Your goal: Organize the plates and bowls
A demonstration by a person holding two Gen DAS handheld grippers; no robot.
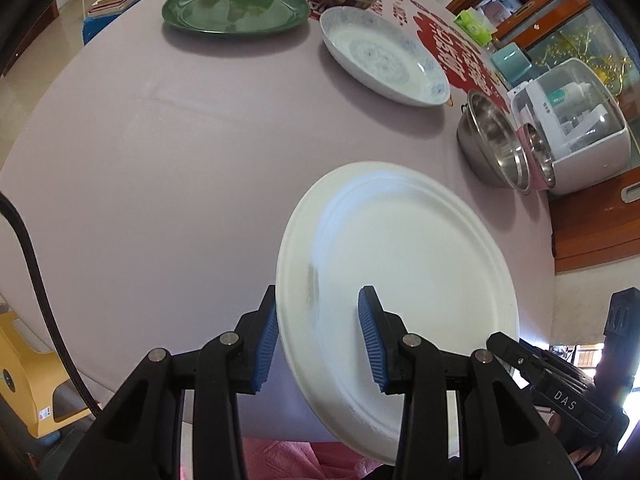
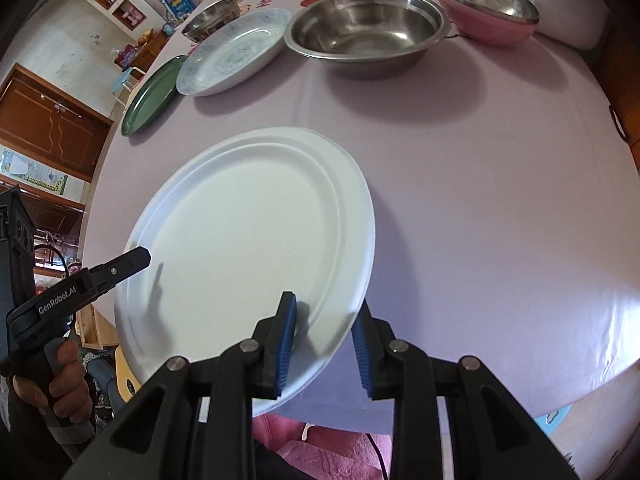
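Right wrist — left gripper (image 2: 136, 258) reads "GenRobot.AI".

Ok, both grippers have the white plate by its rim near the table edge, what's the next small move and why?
Probably lower it flat onto the table. The white plate hangs tilted, its near edge past the table edge, with the left gripper and right gripper straddling opposite rims, and bare cloth lies just ahead.
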